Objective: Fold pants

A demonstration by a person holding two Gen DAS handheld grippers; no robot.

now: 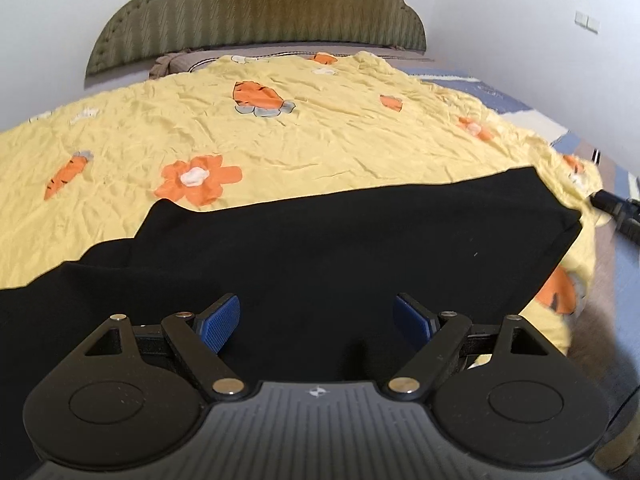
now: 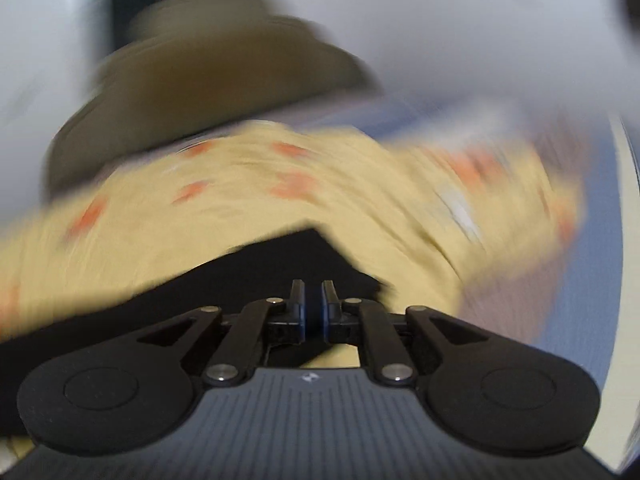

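Note:
Black pants (image 1: 320,240) lie flat across the near part of a yellow sheet (image 1: 280,140) with orange carrots and flowers. My left gripper (image 1: 316,304) hovers over the pants, open wide, blue pads (image 1: 220,324) bare and nothing between them. At the far right edge of the left wrist view, my right gripper (image 1: 618,208) sits just past the pants' right corner, by the sheet's edge. The right wrist view is heavily blurred. There my right gripper (image 2: 314,286) shows only a narrow slit between its jaws, with nothing visible in it, above the black pants (image 2: 260,280).
A padded olive headboard (image 1: 260,12) stands at the far end against white walls. Blue and white bedding (image 1: 500,96) lies beyond the yellow sheet on the right. The bed's right edge drops off beside the pants' corner.

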